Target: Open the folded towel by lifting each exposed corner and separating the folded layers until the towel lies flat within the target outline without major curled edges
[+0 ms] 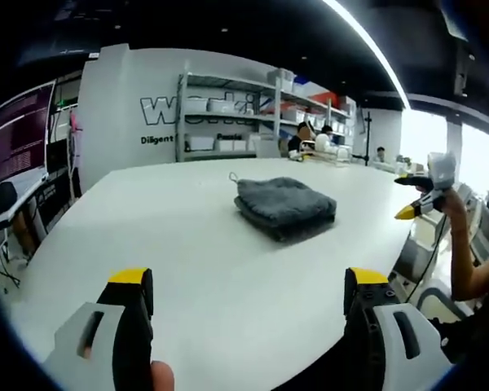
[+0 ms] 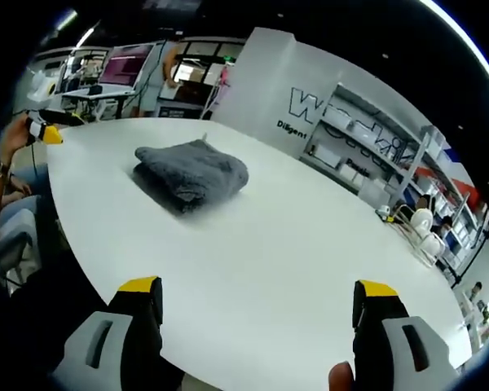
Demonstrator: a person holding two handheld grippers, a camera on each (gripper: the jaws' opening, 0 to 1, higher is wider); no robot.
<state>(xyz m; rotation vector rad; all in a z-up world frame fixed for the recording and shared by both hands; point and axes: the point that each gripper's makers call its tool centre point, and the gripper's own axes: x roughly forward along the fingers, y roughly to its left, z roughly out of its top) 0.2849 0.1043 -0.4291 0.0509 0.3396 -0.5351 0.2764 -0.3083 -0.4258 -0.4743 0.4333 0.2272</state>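
While both jaw pairs stand wide apart and empty, my left hand-held gripper [image 1: 248,293] and right hand-held gripper [image 2: 257,305] hang over the white counter [image 1: 228,277]; the folded grey towel [image 1: 284,206] lies untouched at twelve o'clock, so I judge approach and a corner grasp come next.

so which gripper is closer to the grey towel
Right, slightly, it seems. The right gripper and left gripper both sit off the towel, on opposite sides of it.
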